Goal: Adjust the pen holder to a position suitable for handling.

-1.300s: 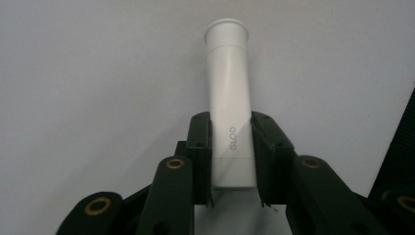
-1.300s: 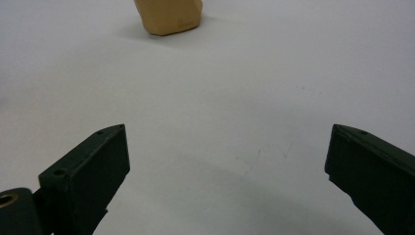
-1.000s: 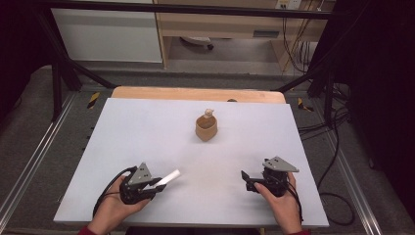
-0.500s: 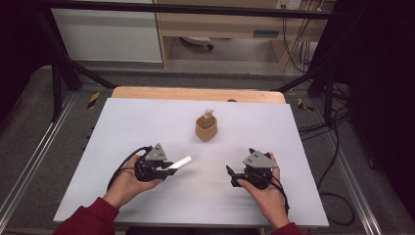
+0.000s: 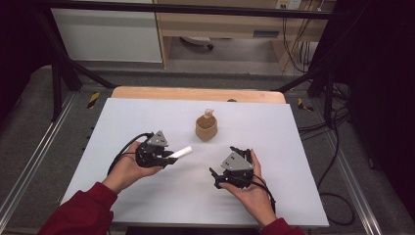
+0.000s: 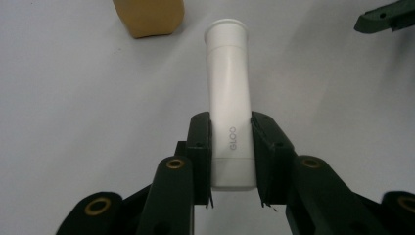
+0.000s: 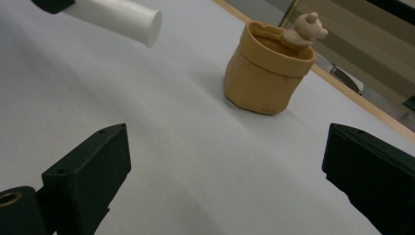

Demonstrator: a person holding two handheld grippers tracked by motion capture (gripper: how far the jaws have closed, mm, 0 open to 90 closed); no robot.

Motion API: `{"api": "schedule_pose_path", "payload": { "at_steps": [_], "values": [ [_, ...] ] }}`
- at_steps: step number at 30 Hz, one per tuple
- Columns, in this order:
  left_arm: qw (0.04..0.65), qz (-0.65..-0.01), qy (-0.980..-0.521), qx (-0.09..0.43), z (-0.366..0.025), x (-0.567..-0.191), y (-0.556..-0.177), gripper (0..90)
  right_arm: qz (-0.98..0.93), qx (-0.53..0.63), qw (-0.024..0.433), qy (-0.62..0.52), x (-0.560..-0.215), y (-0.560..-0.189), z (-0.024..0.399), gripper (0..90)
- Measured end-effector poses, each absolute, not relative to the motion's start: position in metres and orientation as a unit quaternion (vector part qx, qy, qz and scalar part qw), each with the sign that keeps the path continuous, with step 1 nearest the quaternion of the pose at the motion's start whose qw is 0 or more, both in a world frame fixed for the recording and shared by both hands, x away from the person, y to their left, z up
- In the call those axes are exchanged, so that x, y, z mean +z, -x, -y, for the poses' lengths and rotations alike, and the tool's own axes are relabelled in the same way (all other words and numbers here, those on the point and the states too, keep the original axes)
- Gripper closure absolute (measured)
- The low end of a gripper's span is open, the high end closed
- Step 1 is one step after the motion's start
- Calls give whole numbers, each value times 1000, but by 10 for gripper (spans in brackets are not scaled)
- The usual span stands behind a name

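White plastic tube (image 6: 228, 98) clamped near its base in left gripper (image 5: 168, 157) fingers, above the worktop (image 5: 303, 147); right gripper (image 5: 219, 177) released. Long overhang could pivot, slipping out.

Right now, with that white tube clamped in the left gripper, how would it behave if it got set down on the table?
The white tube looks round and smooth, so lying on the flat table it would probably roll. It keeps straight past the left gripper, so it seems stiff. Its glossy plastic may be a bit slippery, and it looks fairly light.
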State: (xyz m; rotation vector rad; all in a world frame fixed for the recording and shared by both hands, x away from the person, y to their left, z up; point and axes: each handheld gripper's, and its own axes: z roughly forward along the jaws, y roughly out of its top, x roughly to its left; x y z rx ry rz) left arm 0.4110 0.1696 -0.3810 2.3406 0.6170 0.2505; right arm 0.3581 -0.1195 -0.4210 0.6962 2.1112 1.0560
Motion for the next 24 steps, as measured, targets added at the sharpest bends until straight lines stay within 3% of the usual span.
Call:
{"api": "schedule_pose_path", "payload": {
  "at_steps": [24],
  "values": [
    [328, -218, -915, 93, -167, -362, -407, 712, -824, 368, 389, -187, -421, -338, 89, 51]
  ]
}}
